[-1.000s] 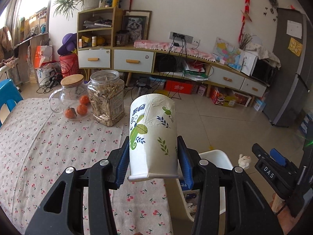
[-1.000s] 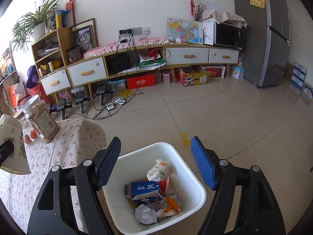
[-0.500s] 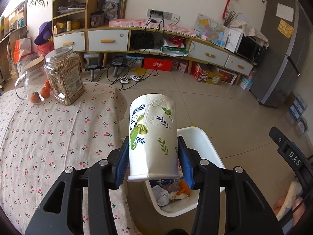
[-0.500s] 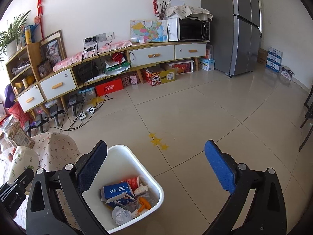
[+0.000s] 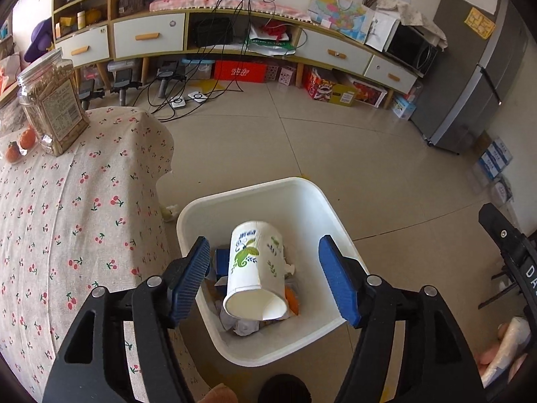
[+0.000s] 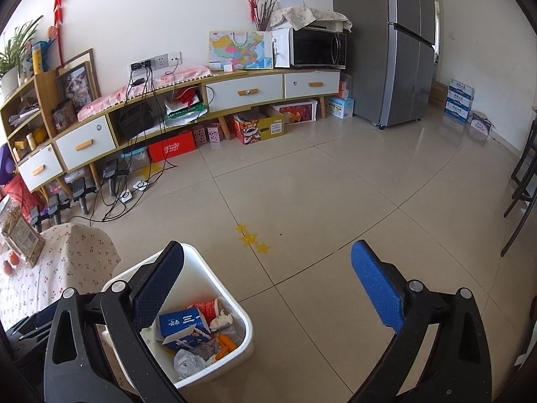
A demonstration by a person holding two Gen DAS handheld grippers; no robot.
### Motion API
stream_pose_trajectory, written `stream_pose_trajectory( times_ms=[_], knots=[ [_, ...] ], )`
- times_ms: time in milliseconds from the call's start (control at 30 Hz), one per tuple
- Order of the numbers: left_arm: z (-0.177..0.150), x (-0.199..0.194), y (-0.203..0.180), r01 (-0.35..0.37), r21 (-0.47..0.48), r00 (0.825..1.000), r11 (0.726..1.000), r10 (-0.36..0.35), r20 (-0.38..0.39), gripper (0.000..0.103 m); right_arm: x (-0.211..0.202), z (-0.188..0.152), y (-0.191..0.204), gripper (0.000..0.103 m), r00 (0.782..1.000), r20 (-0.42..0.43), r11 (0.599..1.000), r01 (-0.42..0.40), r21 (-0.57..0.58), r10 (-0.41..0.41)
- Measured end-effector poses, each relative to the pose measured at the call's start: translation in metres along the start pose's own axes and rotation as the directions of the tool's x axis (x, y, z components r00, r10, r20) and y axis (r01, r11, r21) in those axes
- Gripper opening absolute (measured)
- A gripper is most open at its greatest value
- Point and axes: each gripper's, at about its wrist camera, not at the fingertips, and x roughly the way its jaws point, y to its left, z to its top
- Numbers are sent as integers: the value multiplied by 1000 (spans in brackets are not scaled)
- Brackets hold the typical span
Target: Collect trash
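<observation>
The left gripper [image 5: 265, 280] sits at the bottom middle of its picture and points steeply down. Its jaws have just been opening, and its blue pads [image 5: 191, 277] touch nothing. The right gripper [image 6: 268, 297] fills the bottom of its picture, tips down less, and is spread very wide with nothing between.

One paper cup [image 5: 255, 272], one white bin [image 5: 302, 191], two oranges [image 5: 20, 144], one jar [image 5: 50, 107].

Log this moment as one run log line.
left gripper: jaws just opened, empty | paper cup: released over white bin | right gripper: open, empty
</observation>
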Motion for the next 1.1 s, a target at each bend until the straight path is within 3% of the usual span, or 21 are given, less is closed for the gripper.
stream_pose_trajectory(
  times_ms=[167, 300, 600, 867, 1100],
  knots=[
    [-6, -16, -1, -34, 57, 999, 998, 32, 34, 73, -6, -4, 15, 96, 1000, 0, 998, -9, -57, 9],
    [-12, -38, 6, -101, 80, 991, 992, 94, 95, 77, -21, -9, 31, 96, 1000, 26, 995, -1, -102, 4],
    [-27, -108, 58, -218, 8, 947, 976, 210, 244, 87, -67, -20, 65, 96, 989, 59, 989, -132, -62, 136],
    [-49, -159, 114, -267, -72, 916, 961, 276, 292, 87, -97, -45, 122, 96, 976, 62, 966, -194, -173, 207],
    [-67, -181, 161, -318, -104, 894, 942, 335, 298, 87, -124, -68, 171, 96, 956, 58, 926, -261, -273, 286]
  ],
)
